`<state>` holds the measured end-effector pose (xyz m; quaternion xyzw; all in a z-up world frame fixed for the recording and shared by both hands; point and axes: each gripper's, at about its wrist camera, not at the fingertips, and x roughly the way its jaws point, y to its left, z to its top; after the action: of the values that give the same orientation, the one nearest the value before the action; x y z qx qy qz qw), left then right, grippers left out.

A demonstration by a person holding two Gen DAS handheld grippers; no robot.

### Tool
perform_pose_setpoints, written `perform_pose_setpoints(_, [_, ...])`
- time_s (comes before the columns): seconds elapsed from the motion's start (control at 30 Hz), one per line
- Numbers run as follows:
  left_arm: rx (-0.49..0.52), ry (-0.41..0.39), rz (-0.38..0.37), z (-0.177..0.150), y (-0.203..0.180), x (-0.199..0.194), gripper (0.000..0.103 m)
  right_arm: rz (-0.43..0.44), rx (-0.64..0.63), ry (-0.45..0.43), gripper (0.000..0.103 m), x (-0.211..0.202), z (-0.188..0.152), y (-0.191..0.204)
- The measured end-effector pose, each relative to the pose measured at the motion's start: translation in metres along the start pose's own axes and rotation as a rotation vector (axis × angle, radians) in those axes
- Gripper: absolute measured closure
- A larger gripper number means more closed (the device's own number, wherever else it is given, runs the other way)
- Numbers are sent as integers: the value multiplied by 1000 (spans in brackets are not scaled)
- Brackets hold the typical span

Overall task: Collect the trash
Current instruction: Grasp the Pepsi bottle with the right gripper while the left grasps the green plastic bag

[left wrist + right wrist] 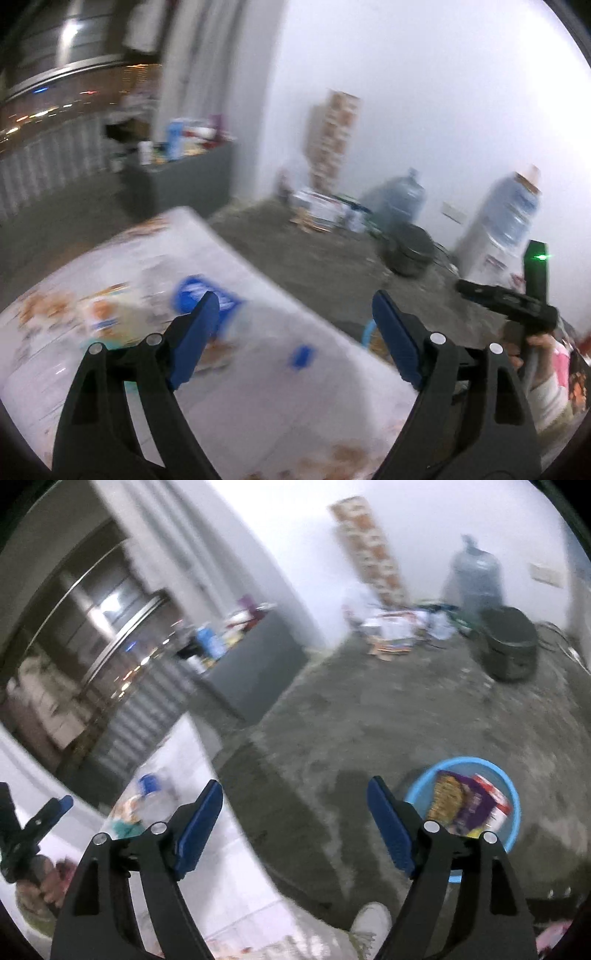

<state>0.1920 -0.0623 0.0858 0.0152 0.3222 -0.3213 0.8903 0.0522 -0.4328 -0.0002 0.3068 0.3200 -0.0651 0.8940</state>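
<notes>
My left gripper (295,314) is open above a white patterned table (258,387), nothing between its blue pads. A clear plastic bottle with a blue label (207,299) lies blurred on the table just ahead of the left finger; a small blue cap (301,356) lies nearby. My right gripper (295,797) is open too, empty, held over the grey floor. A blue basin (513,794) on the floor at lower right holds crumpled wrappers (465,803). The bottle (149,794) shows on the table at left in the right wrist view.
The other gripper shows at each view's edge, held by a hand (539,343). A dark bin (509,646), water jugs (402,195), a dispenser (506,221) and boxes (391,627) line the far wall. A grey counter (184,181) stands left. A shoe (369,923) is below.
</notes>
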Motion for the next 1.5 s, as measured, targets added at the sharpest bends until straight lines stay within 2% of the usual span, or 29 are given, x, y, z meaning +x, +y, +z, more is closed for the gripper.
perform_pose_setpoints(0.1, [-64, -19, 88, -12, 39, -23, 22, 56, -68, 37, 24, 13, 1, 37])
perform_pose_setpoints(0.23, [-138, -19, 140, -27, 79, -45, 22, 124, -143, 93, 24, 33, -3, 85])
perform_pose_setpoints(0.47, [-156, -4, 162, -40, 100, -41, 22, 179, -259, 184, 24, 72, -12, 151])
perform_pose_setpoints(0.63, [-193, 43, 167, -56, 112, -17, 22, 184, -337, 232, 24, 106, -13, 188])
perform_pose_setpoints(0.77, [-273, 93, 157, -71, 130, 5, 22, 176, -380, 282, 24, 137, -12, 206])
perform_pose_setpoints(0.9, [-453, 145, 137, -82, 161, 29, 23, 171, -406, 335, 24, 167, -12, 221])
perform_pose_setpoints(1.03, [-597, 149, 102, -83, 182, 45, 23, 176, -426, 402, 24, 201, -14, 234])
perform_pose_setpoints(1.17, [-637, 174, 139, -83, 186, 63, 23, 179, -444, 462, 24, 223, -21, 243])
perform_pose_setpoints(1.33, [-627, 191, 195, -84, 185, 81, 31, 191, -439, 532, 24, 239, -33, 246])
perform_pose_setpoints(1.4, [-646, 196, 196, -87, 185, 87, 38, 191, -440, 551, 36, 240, -39, 246])
perform_pose_setpoints(1.43, [-653, 192, 192, -88, 185, 88, 39, 196, -436, 561, 37, 241, -40, 246])
perform_pose_setpoints(1.5, [-661, 179, 163, -92, 182, 89, 48, 206, -425, 573, 39, 236, -45, 243])
